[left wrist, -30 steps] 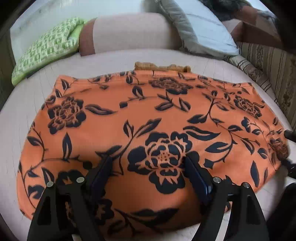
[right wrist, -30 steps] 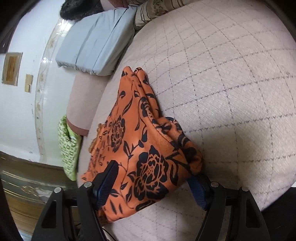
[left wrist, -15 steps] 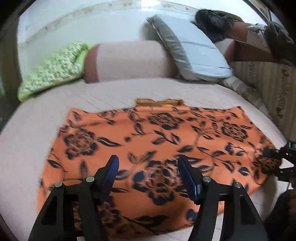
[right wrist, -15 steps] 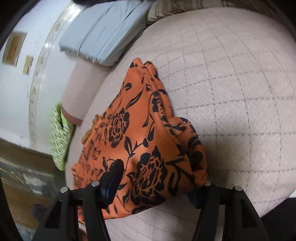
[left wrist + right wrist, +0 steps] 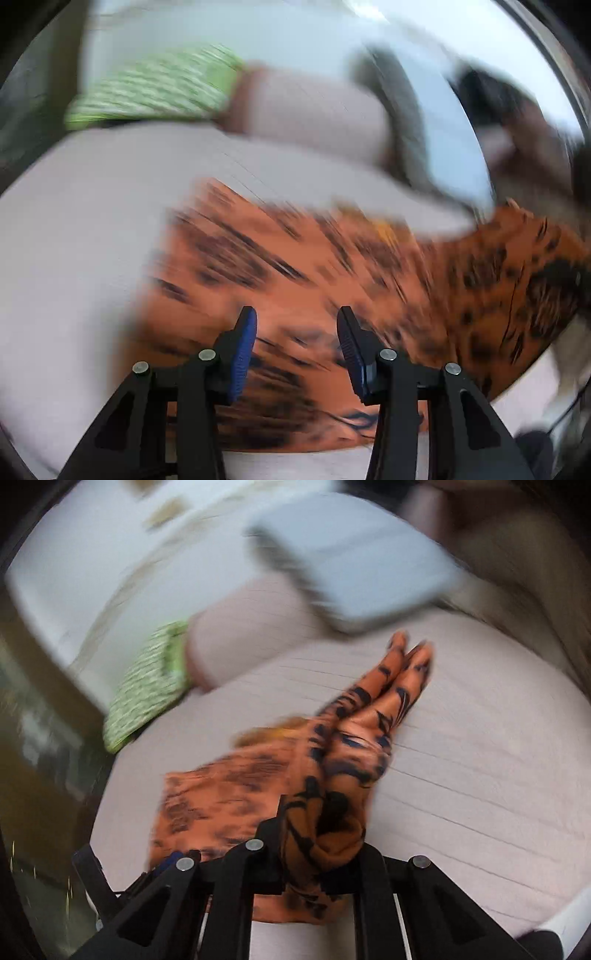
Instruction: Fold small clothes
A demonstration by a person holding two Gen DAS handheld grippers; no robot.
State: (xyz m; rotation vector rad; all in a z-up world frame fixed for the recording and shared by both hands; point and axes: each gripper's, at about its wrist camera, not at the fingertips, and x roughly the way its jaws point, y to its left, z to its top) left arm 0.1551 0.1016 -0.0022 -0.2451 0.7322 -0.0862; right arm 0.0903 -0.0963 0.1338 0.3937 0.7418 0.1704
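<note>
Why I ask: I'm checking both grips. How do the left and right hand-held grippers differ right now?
The right hand-held gripper is shut on a bunched edge of the orange cloth; the left hand-held gripper grips nothing, its jaws apart and closing above the cloth. The right lifts its edge into a ridge; under the left the cloth lies flat. Both point down at the bed.

A bed (image 5: 480, 775) with a pale pink quilted cover carries everything. An orange garment with dark flowers (image 5: 295, 280) lies spread on its middle. Toward the far edge lie a green patterned pillow (image 5: 147, 694), a pink bolster (image 5: 317, 110) and a grey-blue pillow (image 5: 354, 568), all blurred.
</note>
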